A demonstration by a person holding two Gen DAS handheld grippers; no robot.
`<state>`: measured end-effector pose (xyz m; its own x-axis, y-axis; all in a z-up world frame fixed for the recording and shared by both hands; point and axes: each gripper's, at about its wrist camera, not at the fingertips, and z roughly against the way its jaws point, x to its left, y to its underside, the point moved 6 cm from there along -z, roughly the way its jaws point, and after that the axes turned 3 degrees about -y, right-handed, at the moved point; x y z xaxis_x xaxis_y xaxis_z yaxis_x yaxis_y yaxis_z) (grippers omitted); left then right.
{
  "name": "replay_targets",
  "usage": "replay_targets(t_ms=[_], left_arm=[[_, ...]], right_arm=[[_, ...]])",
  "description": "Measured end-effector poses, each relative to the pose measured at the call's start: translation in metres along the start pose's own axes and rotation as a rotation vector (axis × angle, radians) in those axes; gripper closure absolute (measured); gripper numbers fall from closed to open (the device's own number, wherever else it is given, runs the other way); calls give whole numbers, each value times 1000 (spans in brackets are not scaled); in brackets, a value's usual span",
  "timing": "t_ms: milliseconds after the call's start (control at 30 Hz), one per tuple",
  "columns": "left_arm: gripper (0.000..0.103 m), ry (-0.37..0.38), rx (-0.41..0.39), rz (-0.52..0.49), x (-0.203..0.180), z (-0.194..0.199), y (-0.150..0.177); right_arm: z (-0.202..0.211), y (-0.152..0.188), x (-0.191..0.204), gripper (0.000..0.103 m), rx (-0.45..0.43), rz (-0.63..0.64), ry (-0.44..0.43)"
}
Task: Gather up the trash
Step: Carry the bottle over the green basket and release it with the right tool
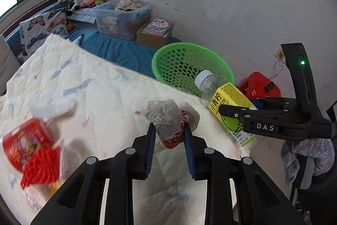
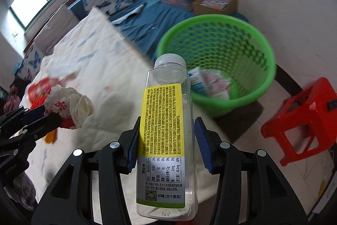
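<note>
My left gripper (image 1: 169,128) is shut on a crumpled white-and-red paper wrapper (image 1: 170,119), held above the cream quilt; in the right wrist view the same gripper (image 2: 49,115) and wrapper (image 2: 69,107) sit at the left. My right gripper (image 2: 167,121) is shut on an empty clear bottle (image 2: 164,119) with a yellow label and white cap, its blue pads pressing on both sides. The bottle's cap points toward a green mesh basket (image 2: 221,43). In the left wrist view the right gripper (image 1: 223,111) holds the bottle (image 1: 227,102) just in front of the basket (image 1: 179,69).
The basket stands on the floor by the bed's edge and holds paper trash (image 2: 210,83). A red plastic stool (image 2: 305,119) is to its right. A red packet and red net (image 1: 31,147) lie on the quilt (image 1: 94,98). A storage box (image 1: 122,16) and a cardboard box (image 1: 155,33) sit by the wall.
</note>
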<state>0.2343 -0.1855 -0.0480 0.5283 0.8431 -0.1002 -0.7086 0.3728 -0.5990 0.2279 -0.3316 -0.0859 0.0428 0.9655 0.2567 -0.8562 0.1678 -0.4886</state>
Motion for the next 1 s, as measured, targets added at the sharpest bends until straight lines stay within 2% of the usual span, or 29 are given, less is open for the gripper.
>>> replay_targets(t_ms=[367, 733, 1000], left_arm=[[77, -21, 30, -40, -24, -50, -49], [77, -34, 67, -36, -30, -85, -67], [77, -38, 72, -39, -33, -91, -71]], right_arm=[[-24, -41, -67, 54, 9, -83, 54], [-59, -59, -84, 55, 57, -62, 107], [-71, -61, -90, 55, 67, -73, 105]])
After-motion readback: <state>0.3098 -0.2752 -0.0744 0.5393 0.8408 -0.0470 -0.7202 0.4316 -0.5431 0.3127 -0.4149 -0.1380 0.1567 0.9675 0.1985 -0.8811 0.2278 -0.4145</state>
